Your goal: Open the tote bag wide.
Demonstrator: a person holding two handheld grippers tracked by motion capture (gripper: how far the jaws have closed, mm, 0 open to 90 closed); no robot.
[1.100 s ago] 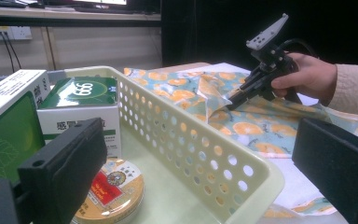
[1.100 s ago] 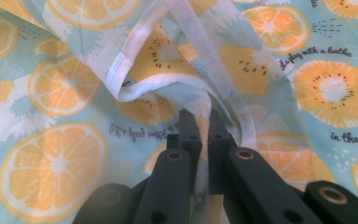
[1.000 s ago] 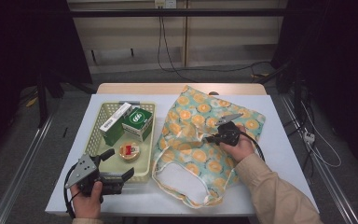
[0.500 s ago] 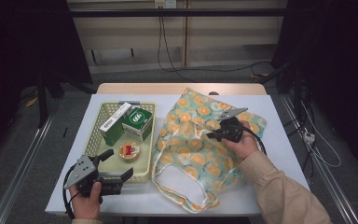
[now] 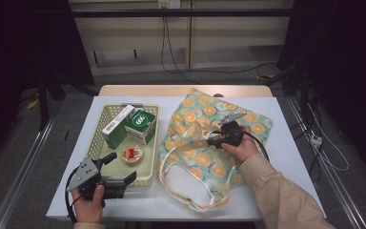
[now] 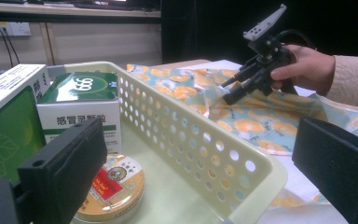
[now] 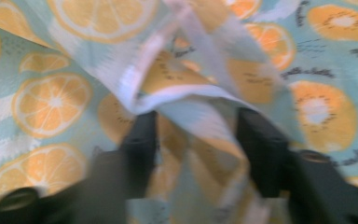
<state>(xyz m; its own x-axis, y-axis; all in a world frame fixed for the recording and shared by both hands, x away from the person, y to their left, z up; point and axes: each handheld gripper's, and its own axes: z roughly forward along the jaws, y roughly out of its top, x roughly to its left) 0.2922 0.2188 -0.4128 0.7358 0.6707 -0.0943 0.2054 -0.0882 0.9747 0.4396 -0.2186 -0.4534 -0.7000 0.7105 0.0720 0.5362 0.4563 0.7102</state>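
A cloth bag point(image 5: 205, 162) printed with orange slices lies flat on the right half of the white table, its handles looped toward the front edge. My right gripper point(image 5: 210, 139) rests low over the bag's middle. In the right gripper view its jaws point(image 7: 198, 121) stand apart, open, with a raised fold of the bag point(image 7: 51, 102) between them; that view is blurred. My left gripper point(image 5: 122, 166) is open at the front left, and its jaws straddle the near corner of the basket point(image 6: 205, 121). The left gripper view also shows the right gripper point(image 6: 228, 91) over the bag point(image 6: 261, 121).
The cream perforated basket point(image 5: 97, 138) at the left holds a green and white box point(image 5: 140, 125), a longer box point(image 5: 116, 126) and a round tin point(image 5: 132, 155). From the left gripper the tin point(image 6: 112, 186) lies just inside the near corner, before the box point(image 6: 81, 100).
The bag's front end has flattened: its white lining no longer shows and the handles now lie looped on the table. My right gripper shifted slightly left and away. The left gripper stayed put.
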